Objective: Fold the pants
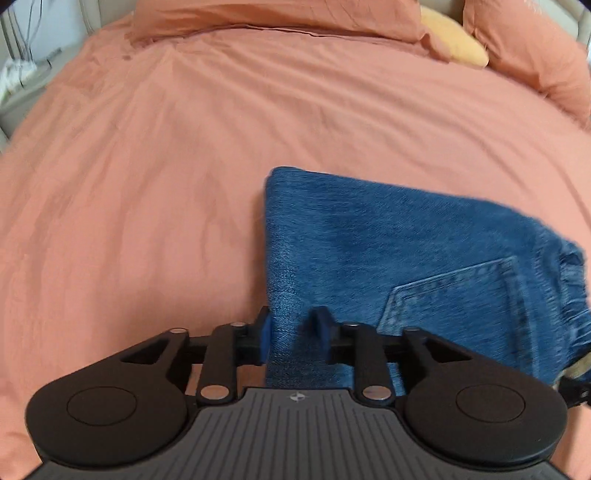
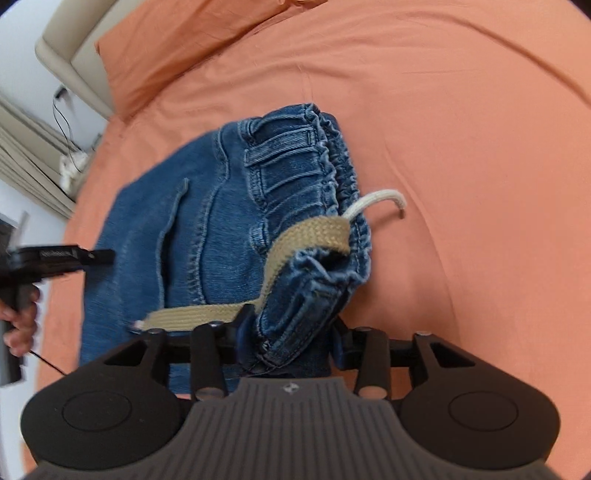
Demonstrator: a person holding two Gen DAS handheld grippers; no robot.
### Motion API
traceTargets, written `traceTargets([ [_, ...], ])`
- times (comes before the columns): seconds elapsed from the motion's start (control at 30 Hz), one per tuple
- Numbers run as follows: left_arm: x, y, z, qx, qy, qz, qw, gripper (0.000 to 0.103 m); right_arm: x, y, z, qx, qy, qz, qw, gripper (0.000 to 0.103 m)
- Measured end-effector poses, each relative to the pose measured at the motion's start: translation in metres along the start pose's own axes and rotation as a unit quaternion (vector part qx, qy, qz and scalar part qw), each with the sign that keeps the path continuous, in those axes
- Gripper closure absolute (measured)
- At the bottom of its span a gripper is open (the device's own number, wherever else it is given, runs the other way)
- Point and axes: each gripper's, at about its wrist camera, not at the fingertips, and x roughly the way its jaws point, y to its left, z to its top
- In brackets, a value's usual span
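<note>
The jeans [image 1: 388,258] lay on the orange bed [image 1: 147,184] already folded down to a compact bundle — the legs were doubled under, a clean folded edge ran along the left side in the left wrist view, and the back pocket [image 1: 454,299] faced up. So most of the folding looked done; what remained, as far as I could judge, was the waistband end. In the right wrist view the gathered waistband [image 2: 332,173] sat bunched and partly lifted, with a tan belt [image 2: 306,236] and a white cord [image 2: 380,197] spilling loose from it. Your right gripper [image 2: 288,343] had its fingers closed against a thick wad of that waistband denim, pinching it. Your left gripper [image 1: 295,332] had the near folded edge between its fingers, the left one against the cloth, but a gap showed at the right one, so I could not tell whether it truly gripped. The bundle probably still needed setting flat and the belt tucking in. Pillows [image 1: 280,18] lay well apart at the head of the bed.
</note>
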Motion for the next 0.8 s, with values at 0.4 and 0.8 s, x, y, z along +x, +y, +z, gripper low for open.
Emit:
traceTargets([
  [0.4, -0.102, 0.002, -0.012, 0.071, -0.051, 0.065, 0.994, 0.051, -0.033, 0.038, 0.005, -0.16, -0.044, -0.104, 0.981, 0.031],
  [0.8, -0.21, -0.036, -0.057, 0.052, -0.167, 0.052, 0.9832, 0.049, -0.15, 0.058, -0.024, -0.255, -0.161, -0.099, 0.948, 0.024],
])
